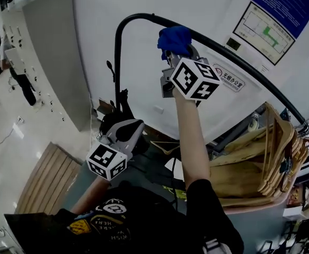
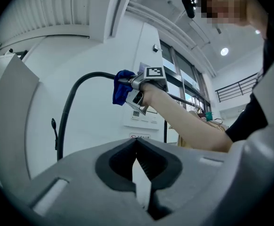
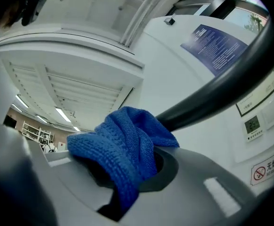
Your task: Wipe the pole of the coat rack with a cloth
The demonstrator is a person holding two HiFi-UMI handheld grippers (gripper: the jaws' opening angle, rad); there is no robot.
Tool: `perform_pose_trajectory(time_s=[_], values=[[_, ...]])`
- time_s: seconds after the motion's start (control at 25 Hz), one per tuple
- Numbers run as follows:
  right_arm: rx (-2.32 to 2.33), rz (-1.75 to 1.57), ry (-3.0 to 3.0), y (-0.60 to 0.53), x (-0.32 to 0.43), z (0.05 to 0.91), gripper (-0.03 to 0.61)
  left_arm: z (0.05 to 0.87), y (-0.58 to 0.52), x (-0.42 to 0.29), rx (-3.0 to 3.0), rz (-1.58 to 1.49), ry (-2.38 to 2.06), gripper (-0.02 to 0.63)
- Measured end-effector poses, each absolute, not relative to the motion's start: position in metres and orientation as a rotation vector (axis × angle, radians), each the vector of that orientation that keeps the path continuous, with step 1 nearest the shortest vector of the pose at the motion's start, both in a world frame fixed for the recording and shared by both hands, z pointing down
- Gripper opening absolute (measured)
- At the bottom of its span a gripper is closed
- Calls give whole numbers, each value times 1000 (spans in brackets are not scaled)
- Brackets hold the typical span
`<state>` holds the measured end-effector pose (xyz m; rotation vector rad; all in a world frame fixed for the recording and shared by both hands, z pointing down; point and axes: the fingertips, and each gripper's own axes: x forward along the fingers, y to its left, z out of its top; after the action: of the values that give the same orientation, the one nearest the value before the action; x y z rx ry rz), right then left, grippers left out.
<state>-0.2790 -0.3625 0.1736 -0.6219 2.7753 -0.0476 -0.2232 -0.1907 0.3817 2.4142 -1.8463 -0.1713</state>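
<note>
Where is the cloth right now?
Head view, top centre: the cloth is clamped in the right gripper and held against the black pole, just right of its bend.

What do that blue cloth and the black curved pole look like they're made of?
Blue cloth: a soft knitted or microfibre textile with a matte finish. Ribbed loops show along its thick folds.

Pole: probably a metal tube with a smooth black coating. The sign is its even bend and faint sheen. Whether the coating is paint or plastic cannot be told.
</note>
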Motion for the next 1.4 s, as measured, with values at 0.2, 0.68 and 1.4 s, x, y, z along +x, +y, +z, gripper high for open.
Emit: perform_pose_trajectory(time_s=[0.2, 0.68, 1.4], values=[[-662, -25, 2769, -362, -258, 174, 35, 385, -195, -232, 2411, -187, -1829, 2], [-1412, 168, 2533, -400, 45, 177, 37, 375, -250, -28, 2874, -117, -1069, 2], [-1337, 145, 2545, -421, -4, 184, 38, 364, -270, -54, 2860, -98, -1278, 2]])
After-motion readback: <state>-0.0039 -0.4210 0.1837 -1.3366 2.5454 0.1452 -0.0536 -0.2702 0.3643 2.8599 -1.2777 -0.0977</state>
